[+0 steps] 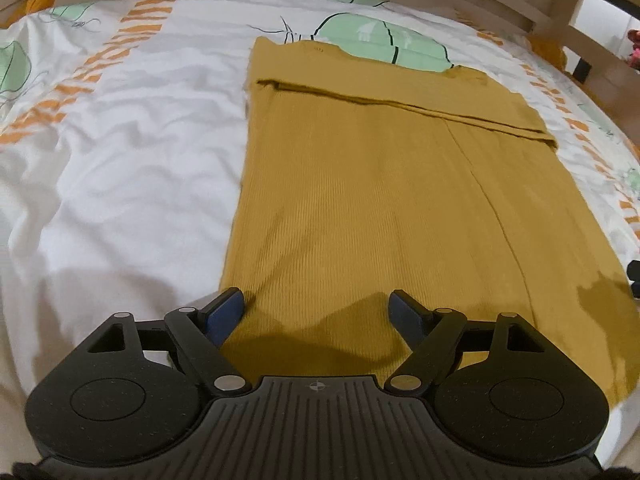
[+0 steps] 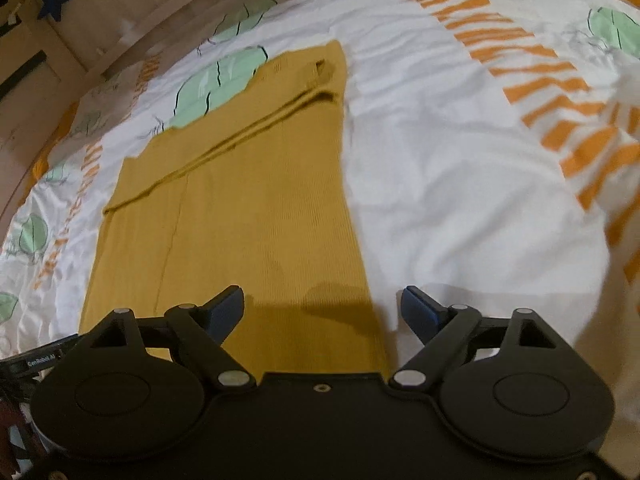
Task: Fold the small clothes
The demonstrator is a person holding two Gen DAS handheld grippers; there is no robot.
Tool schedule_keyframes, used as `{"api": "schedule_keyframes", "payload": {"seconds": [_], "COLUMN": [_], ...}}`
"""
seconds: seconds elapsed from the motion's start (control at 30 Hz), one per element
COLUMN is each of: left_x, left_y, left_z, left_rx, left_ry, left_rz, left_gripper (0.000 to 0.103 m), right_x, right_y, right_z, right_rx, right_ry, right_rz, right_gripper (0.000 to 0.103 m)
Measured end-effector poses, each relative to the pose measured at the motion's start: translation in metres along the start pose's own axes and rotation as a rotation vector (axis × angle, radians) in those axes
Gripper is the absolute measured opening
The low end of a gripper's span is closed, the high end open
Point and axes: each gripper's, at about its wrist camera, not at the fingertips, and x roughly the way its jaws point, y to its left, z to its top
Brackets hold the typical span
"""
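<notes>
A mustard-yellow ribbed top [image 1: 360, 184] lies flat on the bed, its sides folded in to a long rectangle, neckline at the far end. My left gripper [image 1: 316, 304] is open and empty above the garment's near left corner. In the right wrist view the same top [image 2: 248, 200] lies ahead, and my right gripper [image 2: 322, 304] is open and empty above its near right corner, the right finger [image 2: 420, 312] over bare sheet.
The bed sheet [image 1: 120, 160] is white with orange stripes and green shapes. A wooden bed frame [image 1: 540, 4] runs along the far side. The left gripper's edge [image 2: 36, 360] shows at the lower left of the right wrist view.
</notes>
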Motion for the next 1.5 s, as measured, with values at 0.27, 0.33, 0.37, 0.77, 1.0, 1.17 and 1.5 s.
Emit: {"api": "schedule_keyframes", "payload": {"seconds": [0.27,0.33,0.37,0.77,1.0,1.17,1.5], "left_x": [-0.022,-0.029,-0.032,-0.067,-0.068,-0.067,-0.045], "left_y": [0.006,0.009,0.012,0.041,0.060,0.069,0.050], "left_z": [-0.024,-0.028,-0.030,-0.051,-0.051,-0.053,-0.050], "left_rx": [-0.026,-0.049,-0.065,-0.212,-0.302,-0.343,-0.209], "left_ry": [-0.005,-0.006,-0.006,-0.074,-0.081,-0.082,0.022], "left_rz": [-0.025,-0.039,-0.047,-0.051,-0.074,-0.092,-0.081], "left_gripper": [0.079,0.079,0.079,0.079,0.079,0.076,0.054], "right_x": [-0.011,-0.013,-0.014,-0.025,-0.026,-0.027,-0.024], "right_y": [0.003,0.004,0.004,-0.005,-0.009,-0.010,-0.007], "right_z": [-0.019,-0.024,-0.026,-0.044,-0.047,-0.049,-0.051], "right_rx": [0.004,0.000,0.000,0.044,0.053,0.056,0.030], "right_ry": [0.048,0.060,0.065,0.057,0.058,0.056,0.059], "right_rz": [0.015,0.017,0.018,0.040,0.052,0.054,0.044], "right_gripper": [0.096,0.099,0.099,0.099,0.100,0.100,0.103]}}
